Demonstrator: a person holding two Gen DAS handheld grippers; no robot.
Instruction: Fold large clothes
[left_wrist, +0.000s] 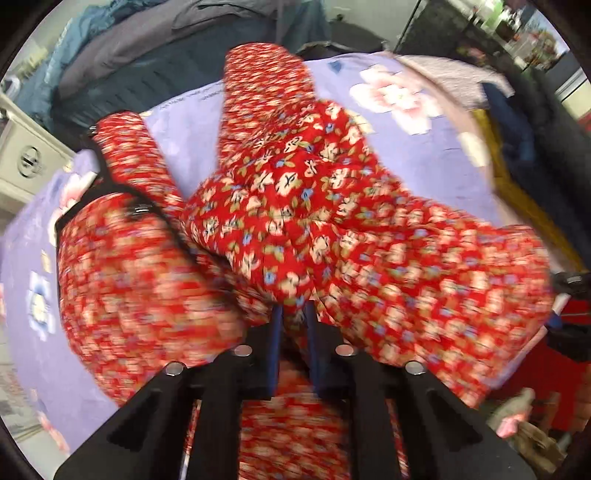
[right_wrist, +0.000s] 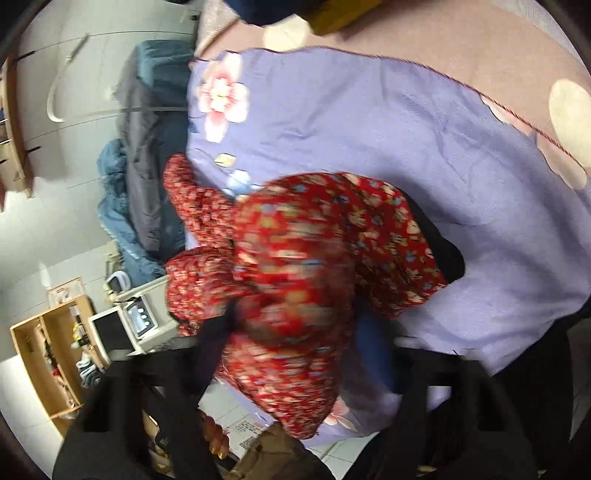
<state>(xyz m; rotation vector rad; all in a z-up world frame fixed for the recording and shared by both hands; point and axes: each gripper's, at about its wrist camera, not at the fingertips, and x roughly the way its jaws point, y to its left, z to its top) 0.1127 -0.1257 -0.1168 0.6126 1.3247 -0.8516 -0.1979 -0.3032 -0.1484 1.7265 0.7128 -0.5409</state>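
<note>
Garment (left_wrist: 295, 206): red floral, padded, soft and bulky, bunched on lilac sheet (left_wrist: 443, 155). Left gripper (left_wrist: 293, 314) pinches a fold near its hem. Right gripper (right_wrist: 295, 332) fingers astride cloth, clamping uncertain. Grip seams, not slack folds.

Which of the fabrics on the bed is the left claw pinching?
The red floral quilted garment, bunched between the left claw; the lilac flowered sheet lies flat beneath it.

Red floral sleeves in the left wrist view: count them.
2. One sleeve stretches up the middle over the lilac sheet; the other sleeve lies left of it. Bunched fabric may hide more.
</note>
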